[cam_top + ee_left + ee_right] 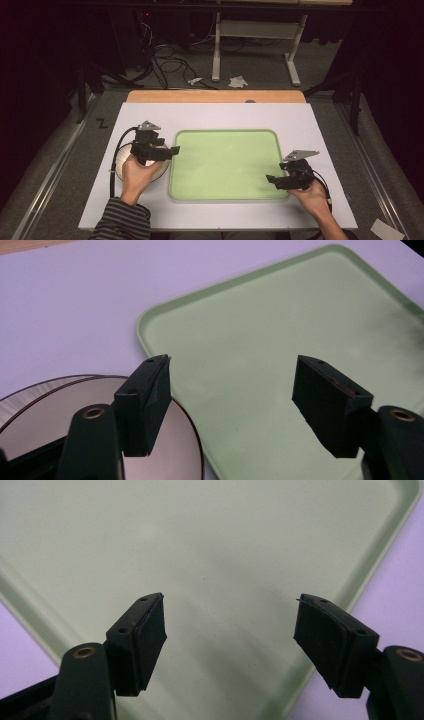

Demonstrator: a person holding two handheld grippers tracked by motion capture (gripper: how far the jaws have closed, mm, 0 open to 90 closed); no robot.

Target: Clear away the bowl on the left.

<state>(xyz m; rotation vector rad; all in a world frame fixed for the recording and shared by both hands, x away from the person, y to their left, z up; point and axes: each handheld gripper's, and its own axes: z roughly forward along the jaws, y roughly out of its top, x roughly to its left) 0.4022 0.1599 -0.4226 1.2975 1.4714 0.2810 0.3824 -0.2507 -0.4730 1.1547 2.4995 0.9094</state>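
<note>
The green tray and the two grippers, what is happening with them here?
A person at a white table holds a gripper in each hand. The left gripper hovers over a stack of round plates beside the left edge of the green tray, jaws open and holding nothing. The right gripper is over the tray's near right corner, also open and holding nothing. The tray has nothing on it. It looks as if a plate may be picked up next.

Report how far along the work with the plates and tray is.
Nothing looks done: the pale green rectangular plastic tray is bare. The stack of round dark-rimmed plates sits on the white table left of it. In hand: the left tool hovers open over the plates; the right tool open over the tray's corner. Left: gripping a plate.
</note>
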